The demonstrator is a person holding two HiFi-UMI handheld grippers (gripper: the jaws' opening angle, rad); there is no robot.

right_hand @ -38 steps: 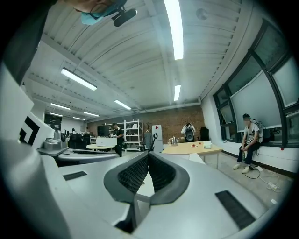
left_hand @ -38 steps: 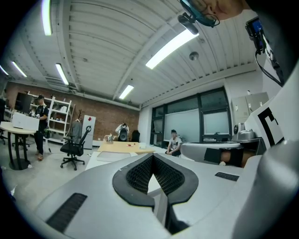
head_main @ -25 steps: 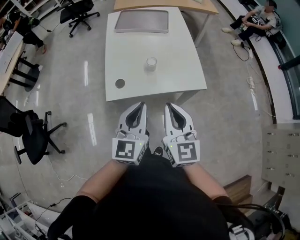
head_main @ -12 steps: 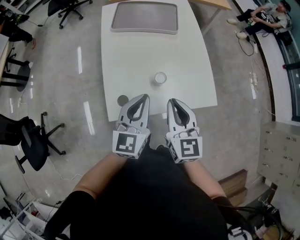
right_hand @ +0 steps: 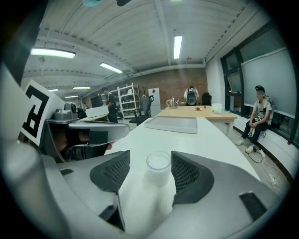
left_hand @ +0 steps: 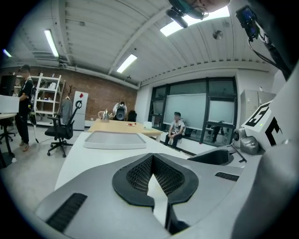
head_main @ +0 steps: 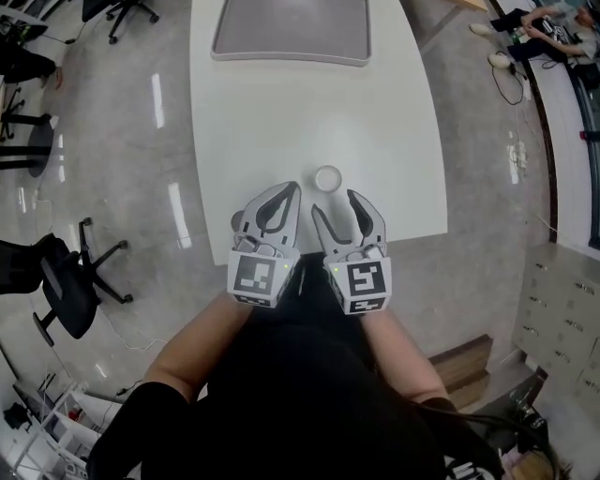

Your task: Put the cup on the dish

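Observation:
A small white cup point(head_main: 328, 177) stands upright near the front edge of the white table point(head_main: 281, 112). In the right gripper view the cup point(right_hand: 159, 168) sits just ahead of the fingertips, touching neither pad. My right gripper point(head_main: 337, 204) point(right_hand: 150, 167) is open; its jaws have just been opening, with nothing between them. My left gripper point(head_main: 292, 191) point(left_hand: 152, 159) is shut and empty, just left of the cup. A small dark disc seen earlier near the table's front left is now hidden under the left gripper.
A grey rectangular tray point(head_main: 291, 28) point(left_hand: 114, 139) point(right_hand: 172, 123) lies at the table's far end. A black office chair point(head_main: 66, 281) stands on the floor to the left. A wooden table point(right_hand: 196, 111) and a seated person point(right_hand: 257, 116) are beyond.
Both grippers have come forward over the table's front edge up to the cup. The right jaws went from shut to open. The dark disc has gone under the left gripper.

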